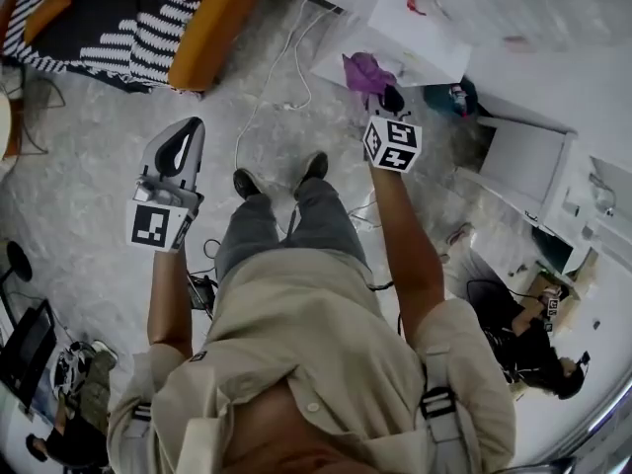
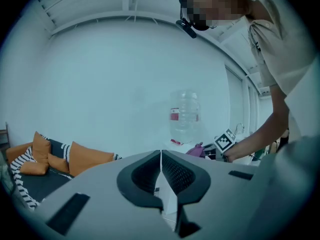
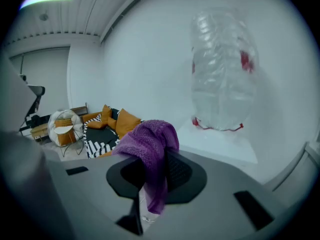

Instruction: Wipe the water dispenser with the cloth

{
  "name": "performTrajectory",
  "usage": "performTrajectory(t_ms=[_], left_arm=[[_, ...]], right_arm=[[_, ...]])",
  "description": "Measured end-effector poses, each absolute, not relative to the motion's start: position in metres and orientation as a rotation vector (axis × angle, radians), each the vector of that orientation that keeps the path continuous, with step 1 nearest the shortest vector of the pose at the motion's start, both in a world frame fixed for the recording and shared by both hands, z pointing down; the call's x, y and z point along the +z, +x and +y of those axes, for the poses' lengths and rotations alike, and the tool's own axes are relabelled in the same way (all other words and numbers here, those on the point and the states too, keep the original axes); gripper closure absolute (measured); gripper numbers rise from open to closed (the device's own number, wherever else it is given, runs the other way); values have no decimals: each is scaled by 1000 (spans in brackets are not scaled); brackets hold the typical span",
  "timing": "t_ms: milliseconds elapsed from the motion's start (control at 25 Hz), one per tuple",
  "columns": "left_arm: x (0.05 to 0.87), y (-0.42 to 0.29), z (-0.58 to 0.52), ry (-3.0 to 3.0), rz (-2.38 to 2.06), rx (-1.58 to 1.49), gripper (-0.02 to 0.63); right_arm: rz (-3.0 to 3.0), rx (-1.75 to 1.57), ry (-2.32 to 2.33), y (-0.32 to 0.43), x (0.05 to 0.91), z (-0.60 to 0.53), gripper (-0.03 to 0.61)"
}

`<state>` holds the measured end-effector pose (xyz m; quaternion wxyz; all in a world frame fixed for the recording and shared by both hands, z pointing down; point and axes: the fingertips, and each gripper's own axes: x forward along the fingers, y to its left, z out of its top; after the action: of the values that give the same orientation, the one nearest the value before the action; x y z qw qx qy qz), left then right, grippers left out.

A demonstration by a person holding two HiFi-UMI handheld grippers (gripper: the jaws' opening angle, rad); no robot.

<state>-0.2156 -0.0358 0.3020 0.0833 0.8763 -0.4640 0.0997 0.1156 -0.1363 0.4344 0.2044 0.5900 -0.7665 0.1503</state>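
The right gripper (image 3: 159, 156) is pinched tight on the purple cloth (image 3: 149, 136), close to the water dispenser (image 3: 220, 141) with the big clear bottle (image 3: 222, 69) on top. The left gripper (image 2: 160, 157) is squeezed closed with nothing in it, farther back from the water dispenser.

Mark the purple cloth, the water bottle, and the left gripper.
purple cloth (image 3: 152, 141), right gripper view, bunched top fold.
water bottle (image 3: 222, 79), right gripper view, middle of clear body.
left gripper (image 2: 160, 155), left gripper view, where the shut jaw tips meet.
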Motion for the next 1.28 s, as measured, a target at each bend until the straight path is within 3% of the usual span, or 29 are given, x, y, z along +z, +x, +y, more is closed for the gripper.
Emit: performTrajectory(t_ms=[560, 1280], left_arm=[[216, -217, -12, 2747, -1366, 217, 589], [168, -252, 9, 2740, -1508, 123, 589]], right_arm=[[-2373, 108, 1702, 107, 191, -54, 508], [-2422, 63, 1644, 90, 123, -12, 514]])
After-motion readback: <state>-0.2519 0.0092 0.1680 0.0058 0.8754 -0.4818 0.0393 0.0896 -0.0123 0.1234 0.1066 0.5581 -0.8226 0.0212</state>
